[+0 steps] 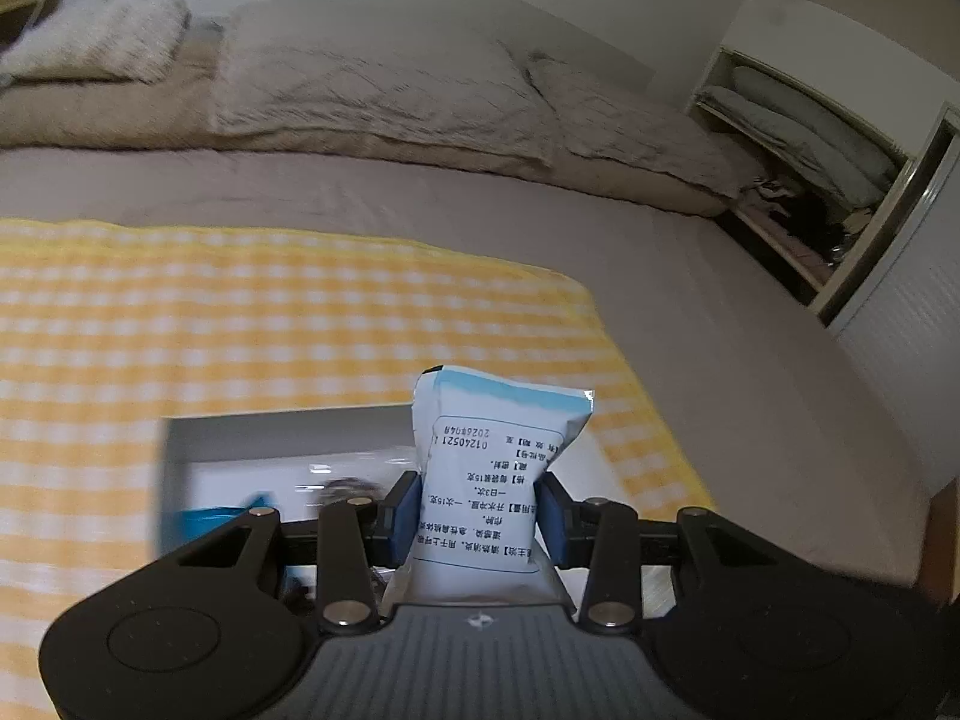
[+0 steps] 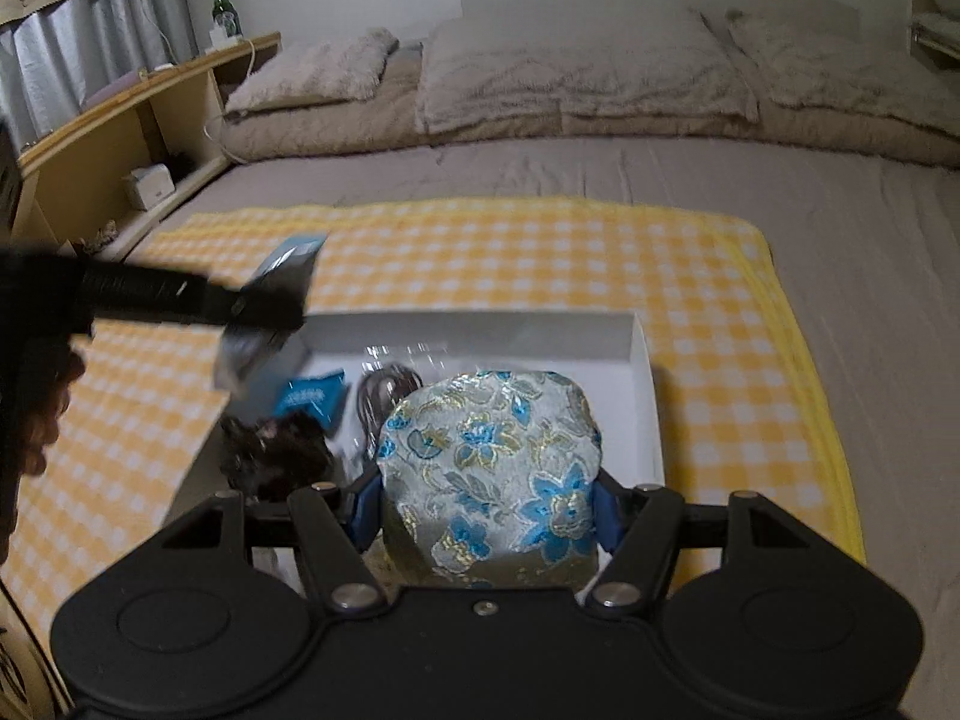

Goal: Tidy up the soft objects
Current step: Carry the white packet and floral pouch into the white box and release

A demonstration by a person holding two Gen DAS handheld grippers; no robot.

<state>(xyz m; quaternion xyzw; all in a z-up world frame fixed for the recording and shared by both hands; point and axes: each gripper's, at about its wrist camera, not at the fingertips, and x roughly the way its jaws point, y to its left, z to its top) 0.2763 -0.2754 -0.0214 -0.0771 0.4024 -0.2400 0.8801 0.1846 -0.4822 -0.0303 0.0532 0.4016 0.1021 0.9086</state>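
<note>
My left gripper (image 1: 480, 510) is shut on a white and pale-blue sachet (image 1: 489, 468) with printed text, held upright over the near part of a white box (image 1: 270, 438). The right wrist view shows that gripper (image 2: 264, 306) blurred at the box's left corner, with the sachet (image 2: 291, 261) in it. My right gripper (image 2: 486, 516) is shut on a silver brocade pouch (image 2: 492, 468) with blue flowers, above the white box (image 2: 642, 354). Inside the box lie a blue sachet (image 2: 312, 396), a clear bag with something dark (image 2: 384, 396) and a dark fuzzy item (image 2: 276, 450).
The box sits on a yellow checked cloth (image 2: 540, 258) spread over a grey bed (image 2: 870, 312). Pillows (image 2: 576, 84) and a folded blanket line the head. A wooden shelf (image 2: 120, 138) with a green bottle (image 2: 223, 9) stands at the left. An open cabinet (image 1: 810, 150) stands beside the bed.
</note>
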